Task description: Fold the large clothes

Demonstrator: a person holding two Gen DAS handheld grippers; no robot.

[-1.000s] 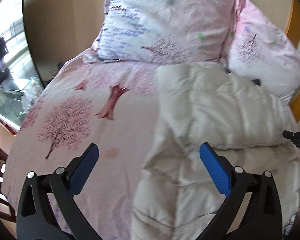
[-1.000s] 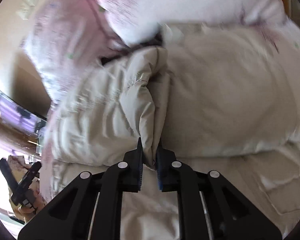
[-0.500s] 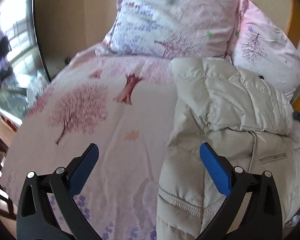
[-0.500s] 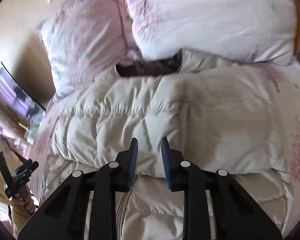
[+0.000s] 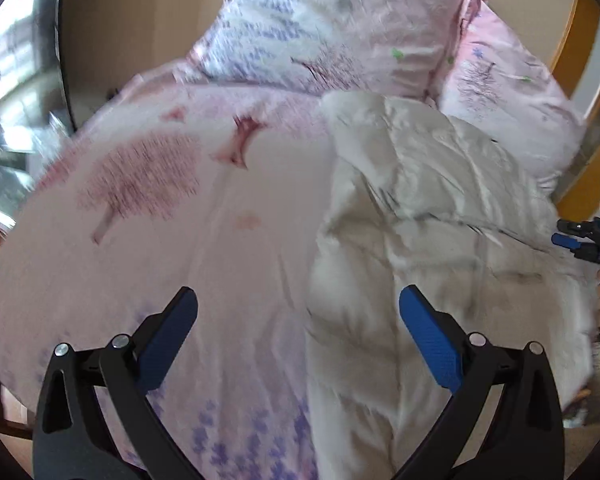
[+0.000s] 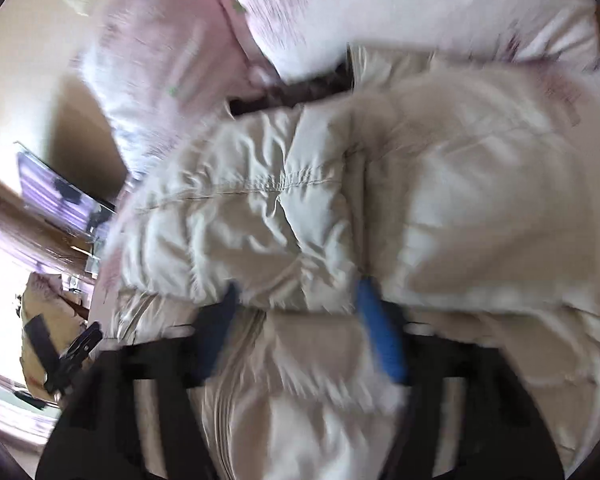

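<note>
A cream quilted puffer jacket (image 5: 428, 208) lies on the pink bed, a sleeve folded across its body. In the right wrist view the jacket (image 6: 340, 216) fills the frame, blurred by motion. My left gripper (image 5: 298, 320) is open and empty, held above the jacket's left edge and the bedspread. My right gripper (image 6: 296, 304) is open, its blue pads either side of the folded sleeve's lower edge, holding nothing. The right gripper also shows at the right edge of the left wrist view (image 5: 580, 240).
A pink bedspread with tree prints (image 5: 160, 200) covers the bed. Two matching pillows (image 5: 340, 24) stand at the head, against a wooden headboard (image 5: 584, 60). A dark-framed window or mirror (image 5: 20, 80) is at left. A dark gap (image 6: 292, 92) shows between pillows and jacket.
My right gripper let go of the jacket fold and opened wide. The sleeve now lies folded over the jacket. My left gripper stayed open, its view shifting slightly.
</note>
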